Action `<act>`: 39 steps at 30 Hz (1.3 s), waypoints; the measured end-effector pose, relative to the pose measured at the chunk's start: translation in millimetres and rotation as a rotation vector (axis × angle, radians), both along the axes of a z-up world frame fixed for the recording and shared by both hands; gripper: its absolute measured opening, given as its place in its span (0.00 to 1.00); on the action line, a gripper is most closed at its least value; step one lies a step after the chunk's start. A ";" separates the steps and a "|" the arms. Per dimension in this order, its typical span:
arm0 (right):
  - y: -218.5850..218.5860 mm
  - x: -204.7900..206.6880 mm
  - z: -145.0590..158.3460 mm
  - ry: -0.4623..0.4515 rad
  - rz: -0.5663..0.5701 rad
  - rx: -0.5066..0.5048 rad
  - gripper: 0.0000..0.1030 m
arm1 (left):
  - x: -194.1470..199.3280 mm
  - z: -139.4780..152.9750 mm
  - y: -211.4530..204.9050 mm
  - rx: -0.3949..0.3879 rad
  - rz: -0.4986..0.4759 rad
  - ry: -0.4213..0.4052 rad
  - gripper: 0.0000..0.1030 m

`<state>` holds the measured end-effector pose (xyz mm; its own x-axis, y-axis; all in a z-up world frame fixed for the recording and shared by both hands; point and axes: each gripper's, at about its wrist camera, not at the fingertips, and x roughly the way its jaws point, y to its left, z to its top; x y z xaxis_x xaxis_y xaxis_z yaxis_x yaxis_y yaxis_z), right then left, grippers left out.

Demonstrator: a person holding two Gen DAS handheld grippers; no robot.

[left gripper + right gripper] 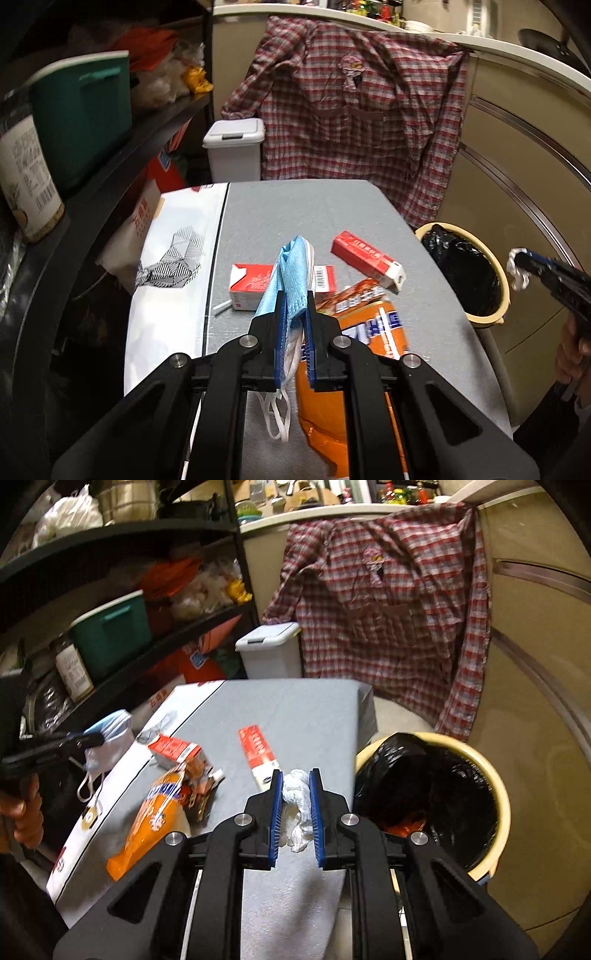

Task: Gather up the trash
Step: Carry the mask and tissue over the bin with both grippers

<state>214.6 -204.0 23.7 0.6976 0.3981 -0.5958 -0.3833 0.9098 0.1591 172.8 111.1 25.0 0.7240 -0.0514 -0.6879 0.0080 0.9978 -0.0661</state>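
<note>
From the left wrist, the left hand-held gripper is clamped on a blue face mask, lifted above the grey counter. Red cartons and an orange wrapper lie below. The lined trash bin sits off the counter's right edge, well apart from this gripper.

From the right wrist, the right hand-held gripper pinches a crumpled white tissue. The bin lies just beside it to the right, so the right hand is nearer and likely drops first.
</note>
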 end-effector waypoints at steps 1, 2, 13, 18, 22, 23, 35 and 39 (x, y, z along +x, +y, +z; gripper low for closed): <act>-3.9 0.5 1.6 -0.004 -0.008 0.004 0.14 | -1.5 4.4 -4.6 0.005 -0.006 -0.008 0.09; -7.5 2.6 2.9 -0.005 -0.015 0.008 0.14 | -2.2 7.7 -7.2 0.003 -0.009 -0.012 0.09; -39.8 11.2 22.0 -0.053 -0.110 -0.003 0.14 | 0.3 34.8 -78.7 -0.033 -0.098 -0.074 0.09; -54.7 16.7 25.7 -0.050 -0.147 0.002 0.14 | 7.4 40.0 -111.7 -0.048 -0.135 -0.094 0.09; -65.3 19.8 30.4 -0.059 -0.174 0.001 0.14 | 13.8 42.4 -132.8 -0.059 -0.152 -0.101 0.09; -66.6 19.6 31.1 -0.064 -0.179 -0.002 0.14 | 17.0 43.6 -138.6 -0.058 -0.156 -0.105 0.09; -97.2 35.1 32.8 -0.062 -0.241 -0.004 0.15 | 48.2 41.4 -183.2 -0.075 -0.190 -0.095 0.09; -101.7 40.6 32.6 -0.060 -0.248 -0.003 0.15 | 59.0 37.8 -194.5 -0.077 -0.204 -0.086 0.09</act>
